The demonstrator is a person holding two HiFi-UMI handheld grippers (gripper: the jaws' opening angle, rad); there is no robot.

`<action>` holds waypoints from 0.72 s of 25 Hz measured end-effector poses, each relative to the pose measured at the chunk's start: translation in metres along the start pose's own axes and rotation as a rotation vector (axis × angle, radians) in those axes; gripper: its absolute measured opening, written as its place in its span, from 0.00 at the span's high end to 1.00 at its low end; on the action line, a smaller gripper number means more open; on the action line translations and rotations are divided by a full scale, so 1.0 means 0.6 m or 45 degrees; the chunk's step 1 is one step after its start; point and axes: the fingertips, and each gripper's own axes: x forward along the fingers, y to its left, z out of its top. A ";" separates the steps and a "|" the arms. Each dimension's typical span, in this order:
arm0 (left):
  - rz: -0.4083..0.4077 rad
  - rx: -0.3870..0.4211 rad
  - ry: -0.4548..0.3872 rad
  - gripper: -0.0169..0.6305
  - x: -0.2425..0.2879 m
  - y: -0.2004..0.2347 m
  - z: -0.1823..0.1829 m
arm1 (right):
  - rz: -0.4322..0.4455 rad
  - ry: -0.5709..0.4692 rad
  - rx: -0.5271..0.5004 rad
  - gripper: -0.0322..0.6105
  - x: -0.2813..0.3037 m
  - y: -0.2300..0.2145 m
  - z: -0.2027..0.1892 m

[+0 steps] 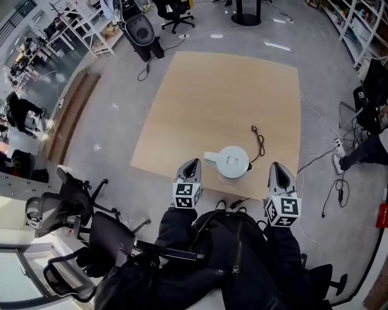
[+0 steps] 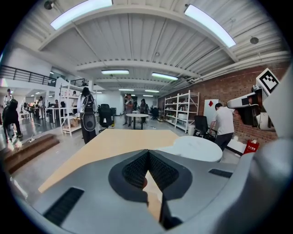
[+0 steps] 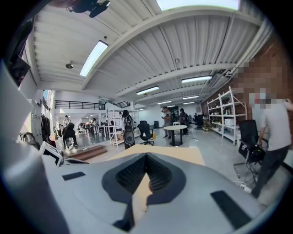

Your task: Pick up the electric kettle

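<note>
Evidently flanking the electric kettle (image 1: 232, 161) at the counter's (image 1: 212, 91) near edge; left claw (image 1: 192, 163) and right claw (image 1: 277, 168) both pinched closed, empty, awaiting the grab.

You're in a big open workshop: grey concrete floor (image 1: 121, 85), arched corrugated ceiling (image 2: 137, 41), long light strips (image 2: 80, 13) switched on. Red brick wall (image 2: 229, 89) is on your right, with white shelving racks (image 2: 181, 109) along it. Light wood tabletop (image 1: 218, 103) sits straight ahead of you. Black office chairs (image 1: 66, 203) are close on your left, low wooden steps (image 1: 70, 115) further out. At the far end there's a round table (image 2: 136, 116) with people standing around, and a railed mezzanine (image 2: 23, 74) far left.
</note>
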 end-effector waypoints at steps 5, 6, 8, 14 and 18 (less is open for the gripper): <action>0.018 -0.017 -0.007 0.98 0.010 0.000 -0.021 | 0.023 0.002 -0.004 0.95 0.015 -0.009 0.003; 0.023 -0.027 -0.011 0.98 0.010 0.002 -0.026 | 0.026 0.004 -0.004 0.95 0.017 -0.011 0.003; 0.027 -0.044 -0.015 0.98 0.010 0.006 -0.034 | 0.031 0.002 -0.006 0.95 0.023 -0.015 0.007; -0.009 -0.066 0.027 0.92 0.022 0.001 -0.061 | 0.027 -0.001 -0.001 0.95 0.034 -0.033 0.012; -0.030 -0.057 0.058 0.85 0.034 -0.006 -0.075 | 0.033 -0.012 -0.007 0.95 0.041 -0.036 0.018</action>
